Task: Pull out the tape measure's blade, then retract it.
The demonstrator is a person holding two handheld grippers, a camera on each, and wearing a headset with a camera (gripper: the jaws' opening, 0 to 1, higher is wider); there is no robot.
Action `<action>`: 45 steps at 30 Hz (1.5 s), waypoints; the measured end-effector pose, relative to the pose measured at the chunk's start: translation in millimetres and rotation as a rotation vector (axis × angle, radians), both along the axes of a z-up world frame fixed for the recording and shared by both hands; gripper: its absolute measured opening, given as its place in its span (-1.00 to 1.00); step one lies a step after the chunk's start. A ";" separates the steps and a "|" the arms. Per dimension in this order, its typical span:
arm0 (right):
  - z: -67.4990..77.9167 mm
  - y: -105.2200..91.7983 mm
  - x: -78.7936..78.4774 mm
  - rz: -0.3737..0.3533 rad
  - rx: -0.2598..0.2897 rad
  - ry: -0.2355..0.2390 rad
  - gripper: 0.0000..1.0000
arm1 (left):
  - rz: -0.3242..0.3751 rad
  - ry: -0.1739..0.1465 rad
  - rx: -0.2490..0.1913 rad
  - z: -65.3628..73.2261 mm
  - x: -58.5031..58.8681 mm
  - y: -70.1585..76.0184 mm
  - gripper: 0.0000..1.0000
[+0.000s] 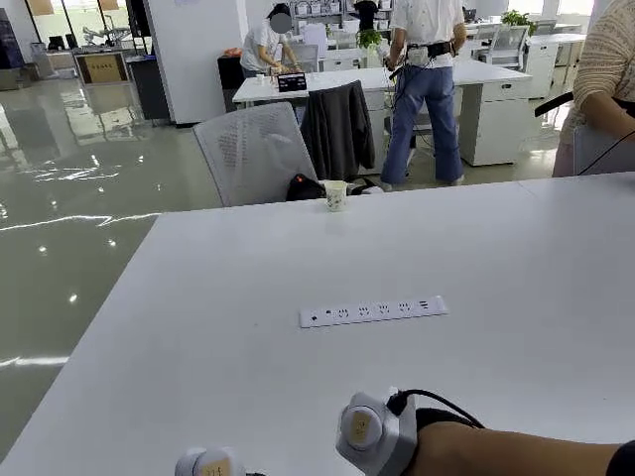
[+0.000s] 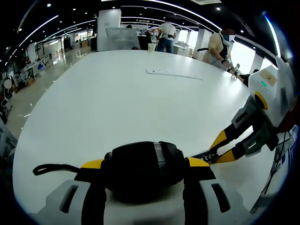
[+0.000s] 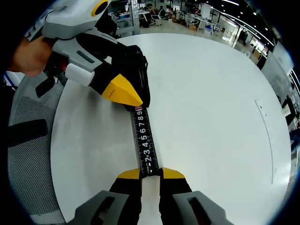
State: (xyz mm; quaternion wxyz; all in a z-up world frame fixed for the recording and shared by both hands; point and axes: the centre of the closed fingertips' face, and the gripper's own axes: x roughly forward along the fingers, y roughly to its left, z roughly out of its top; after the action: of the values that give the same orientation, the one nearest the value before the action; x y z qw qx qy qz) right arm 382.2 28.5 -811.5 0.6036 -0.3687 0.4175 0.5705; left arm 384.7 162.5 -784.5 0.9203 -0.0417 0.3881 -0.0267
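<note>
Low at centre: blade (image 3: 144,140) barely out

Bottom centre, the tape measure (image 2: 143,171) sits clamped in the left gripper (image 2: 145,163); the right gripper (image 3: 151,174) pinches its blade tip over the white table (image 3: 211,93). A loosened pinch would likely let it whip back.

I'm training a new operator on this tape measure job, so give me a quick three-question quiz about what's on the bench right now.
1. True or false: the right gripper is shut on the blade.
2. What clamps the tape measure case? A) the left gripper B) a bare hand C) nothing
3. Fill in: farther along the table lies a white ____.

Key: 1 true; 2 A; 3 power strip.
</note>
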 end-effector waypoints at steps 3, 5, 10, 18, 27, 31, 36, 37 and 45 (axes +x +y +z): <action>0.7 3.3 -1.8 -0.004 0.008 0.001 -0.79 | 0.000 0.001 0.000 0.0 -0.1 -0.1 0.23; 0.5 7.6 -2.7 -0.001 0.016 -0.001 -0.79 | -0.001 0.002 -0.001 0.1 -0.4 -0.3 0.23; 0.7 12.3 -3.4 0.003 0.020 -0.004 -0.79 | 0.000 0.001 -0.002 0.2 -0.1 -0.2 0.23; 1.1 14.4 -3.1 -0.012 0.053 -0.002 -0.80 | 0.006 0.005 -0.013 0.6 0.0 0.8 0.22; 1.1 15.6 -2.5 -0.022 0.084 0.013 -0.80 | 0.001 0.003 -0.035 1.1 0.0 1.5 0.22; 0.4 18.8 -2.2 -0.020 0.084 0.012 -0.80 | -0.012 0.001 -0.015 1.2 -1.2 0.2 0.22; 0.6 22.8 -2.6 -0.014 0.082 0.010 -0.80 | -0.015 0.002 -0.004 1.2 -1.4 0.2 0.22; 0.5 23.3 -2.4 -0.014 0.084 0.009 -0.80 | -0.015 0.002 -0.004 1.2 -1.5 0.4 0.22; 0.6 32.3 -2.6 -0.020 0.111 0.007 -0.80 | 0.010 -0.007 -0.054 2.0 -1.2 3.3 0.21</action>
State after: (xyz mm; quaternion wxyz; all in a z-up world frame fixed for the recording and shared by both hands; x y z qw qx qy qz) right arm 379.5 60.8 -810.9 0.6272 -0.3284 0.3909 0.5882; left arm 383.4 165.8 -782.6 0.9203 -0.0683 0.3837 -0.0329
